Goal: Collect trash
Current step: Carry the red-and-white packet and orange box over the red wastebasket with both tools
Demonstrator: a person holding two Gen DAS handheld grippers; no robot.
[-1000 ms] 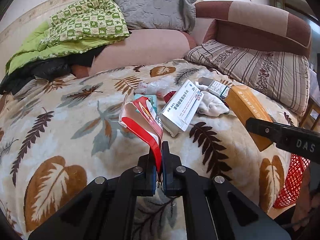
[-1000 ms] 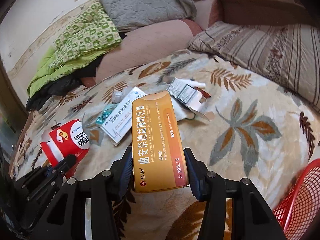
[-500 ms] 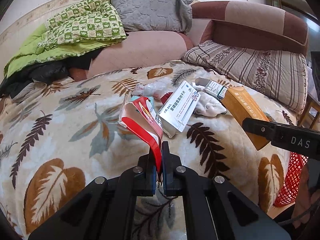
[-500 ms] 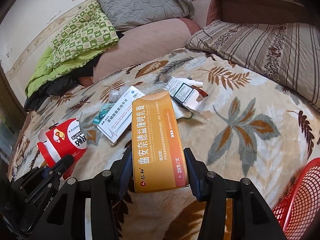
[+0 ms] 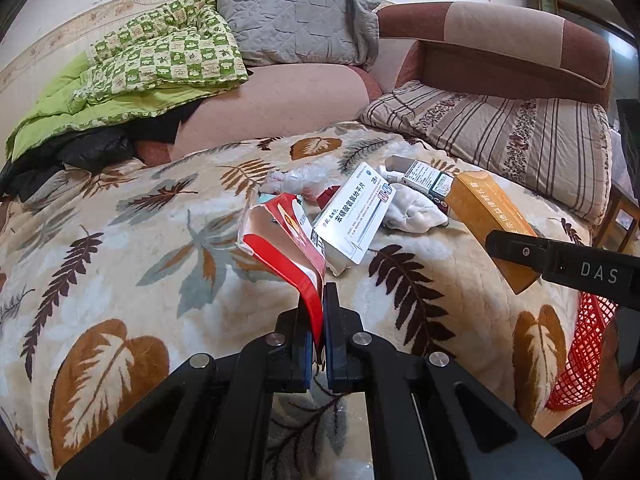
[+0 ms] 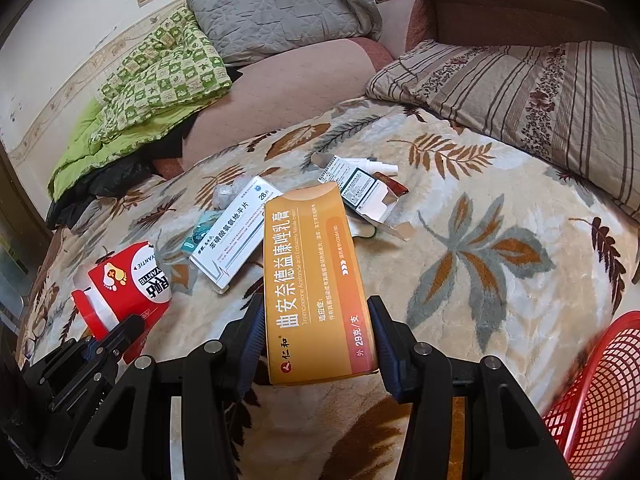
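Trash lay scattered on a leaf-patterned blanket point(image 6: 500, 240) that covered the bed, with a striped pillow point(image 6: 540, 92) at its far right and a green checked quilt point(image 6: 160, 80) and grey quilted pad point(image 6: 276, 8) heaped on the pink cushion behind. A red mesh basket point(image 6: 596, 400) stood at the bed's near right edge, its rim just showing in both views.

The right gripper point(image 6: 316, 344) was clamped on the sides of an orange medicine box point(image 6: 316, 280), holding it lengthwise above the blanket with its printed face up; from the left wrist view the same box point(image 5: 484, 216) hung in the air just beside the basket point(image 5: 580, 360). The left gripper point(image 5: 322, 320) had its fingers pressed together on the flap of a red-and-white carton point(image 5: 280, 236), which was open at its far end and lifted clear of the blanket; the right wrist view showed that carton point(image 6: 128, 288) at the far left.

Left on the blanket between the two held items were a white medicine box point(image 5: 354, 216) lying flat, a crumpled white tissue point(image 5: 412, 210) touching its right side, a dark opened carton with a foil lining point(image 6: 360, 192), a teal packet point(image 6: 200, 232) partly under the white box, and a wad of clear plastic wrap point(image 5: 300, 178) farther back.
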